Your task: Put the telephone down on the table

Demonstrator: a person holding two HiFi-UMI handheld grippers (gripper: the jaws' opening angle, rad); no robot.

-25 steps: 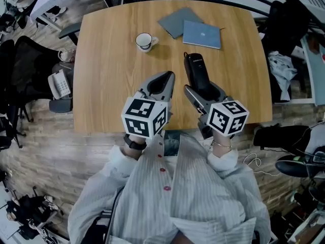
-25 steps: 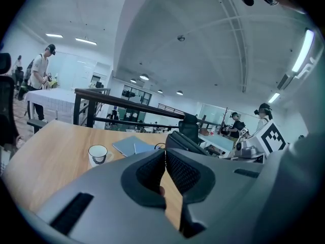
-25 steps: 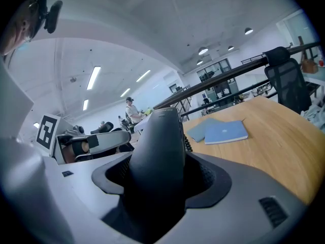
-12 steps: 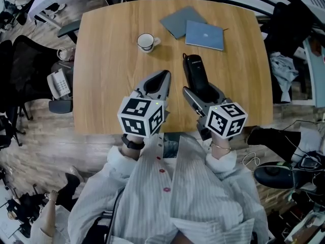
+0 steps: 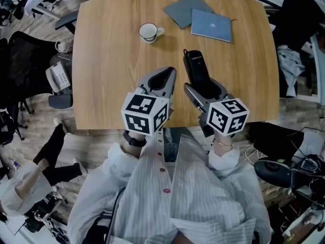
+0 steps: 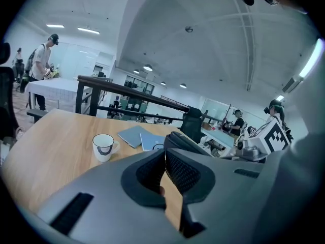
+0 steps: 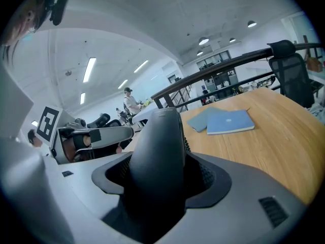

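The black telephone handset [image 5: 196, 69] [image 7: 158, 146] sits between the jaws of my right gripper [image 5: 205, 88] [image 7: 162, 173], which is shut on its lower half. It hangs over the wooden table [image 5: 106, 85], right of centre, and whether it touches the top I cannot tell. My left gripper [image 5: 165, 77] [image 6: 164, 156] hovers just left of it, shut with nothing between its pads. The left gripper view catches the handset [image 6: 184, 140] beside its jaws.
A white cup [image 5: 149, 32] [image 6: 104, 146] stands at the table's far middle. Two blue-grey notebooks [image 5: 188, 9] [image 5: 211, 25] [image 7: 230, 122] lie at the back right. Left of the table is a black chair [image 5: 28, 70] and a desk phone [image 5: 57, 78]; a person [image 5: 23, 187] is at lower left.
Both grippers hold nearly the same pose, the right still gripping the handset. The head view has shifted slightly, and a person has walked into the lower left floor area.
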